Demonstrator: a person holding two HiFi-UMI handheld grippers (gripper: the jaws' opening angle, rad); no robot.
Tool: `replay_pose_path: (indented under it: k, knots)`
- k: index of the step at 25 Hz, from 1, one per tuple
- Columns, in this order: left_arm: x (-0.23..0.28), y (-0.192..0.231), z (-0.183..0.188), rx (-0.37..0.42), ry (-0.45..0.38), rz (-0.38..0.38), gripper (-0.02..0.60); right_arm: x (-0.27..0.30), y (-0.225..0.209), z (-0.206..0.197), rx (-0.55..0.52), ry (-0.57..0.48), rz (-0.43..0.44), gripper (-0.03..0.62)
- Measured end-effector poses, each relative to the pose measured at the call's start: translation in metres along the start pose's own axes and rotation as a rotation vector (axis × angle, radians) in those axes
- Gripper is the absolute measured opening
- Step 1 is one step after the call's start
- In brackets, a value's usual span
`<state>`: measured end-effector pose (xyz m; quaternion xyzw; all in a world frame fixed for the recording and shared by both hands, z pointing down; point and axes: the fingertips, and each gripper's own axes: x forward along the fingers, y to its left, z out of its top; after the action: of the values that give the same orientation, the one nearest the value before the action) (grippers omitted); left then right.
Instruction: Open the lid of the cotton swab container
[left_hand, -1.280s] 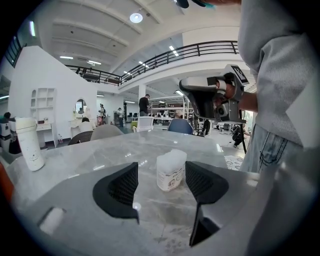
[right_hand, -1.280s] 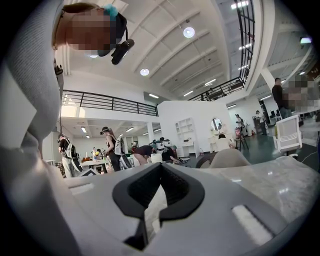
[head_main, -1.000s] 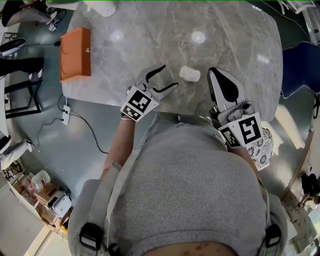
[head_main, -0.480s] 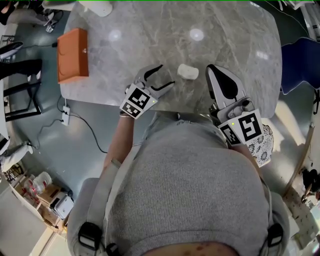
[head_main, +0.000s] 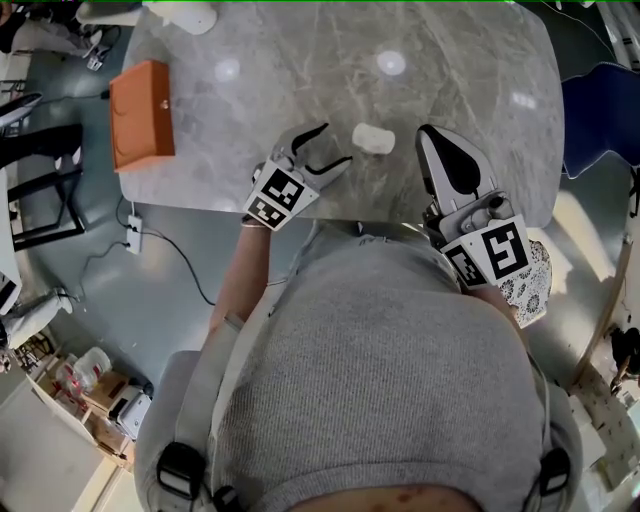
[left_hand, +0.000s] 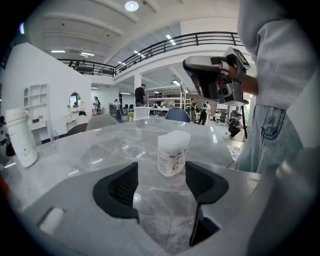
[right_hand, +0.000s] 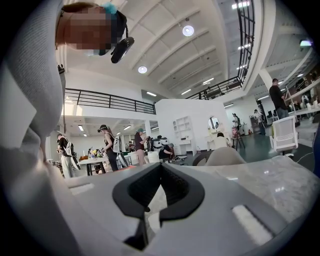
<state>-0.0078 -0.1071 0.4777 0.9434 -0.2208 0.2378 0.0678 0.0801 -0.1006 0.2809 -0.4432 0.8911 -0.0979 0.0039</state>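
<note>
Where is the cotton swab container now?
Head view: the cotton swab container stands on the marble table near the person's edge, between the left gripper and right gripper, nearer the left, whose open jaws face it without touching.

I'm looking down on a grey marble table (head_main: 470, 70). A closed orange box (head_main: 141, 112) lies flat by its left edge. A white flask (left_hand: 21, 139) stands upright at the far left corner, well apart from the box. On the floor beside the table's left side, a dark cable (head_main: 172, 255) trails away from a white plug block (head_main: 132, 232). A blue chair (head_main: 603, 118) sits just off the table's right edge. Across the hall I can make out people standing (left_hand: 141, 94) beneath a railed balcony (left_hand: 165, 47).
</note>
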Motion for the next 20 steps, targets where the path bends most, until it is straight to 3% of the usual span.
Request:
replay_pose_path:
  k: [20]
  knots:
    - [0.023,-0.008,-0.002,0.066,0.047,-0.072,0.299,-0.01,-0.017,-0.003,0.019,0.0,-0.054,-0.002]
